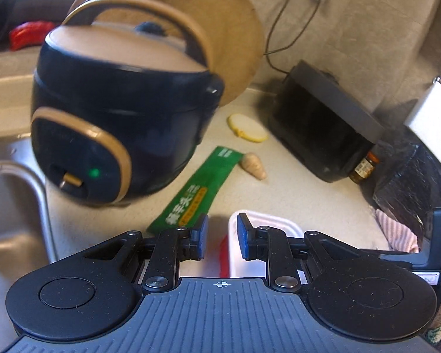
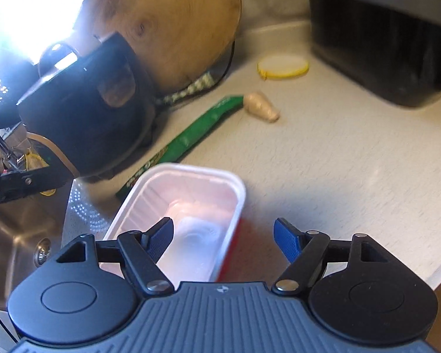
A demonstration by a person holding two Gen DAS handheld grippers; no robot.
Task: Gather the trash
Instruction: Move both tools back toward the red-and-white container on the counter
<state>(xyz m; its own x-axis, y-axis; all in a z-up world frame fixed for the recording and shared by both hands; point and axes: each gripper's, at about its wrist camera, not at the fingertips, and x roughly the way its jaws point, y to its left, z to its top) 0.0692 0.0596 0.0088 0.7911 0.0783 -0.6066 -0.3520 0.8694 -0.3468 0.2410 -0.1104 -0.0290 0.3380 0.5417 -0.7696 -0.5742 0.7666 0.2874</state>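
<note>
On speckled counter point(image 2: 338, 153) beside steel sink point(image 1: 11, 229), left claw point(image 1: 222, 236) slightly parted, right claw point(image 2: 223, 239) wide over tub point(image 2: 188, 206).

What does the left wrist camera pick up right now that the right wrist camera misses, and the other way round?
Left only: the cooker's front panel, a jar beside the dark box and a striped cloth. Right only: the sink drain and the white tub's empty inside. Both: the green packet, ginger piece, yellow lid and round board.
</note>
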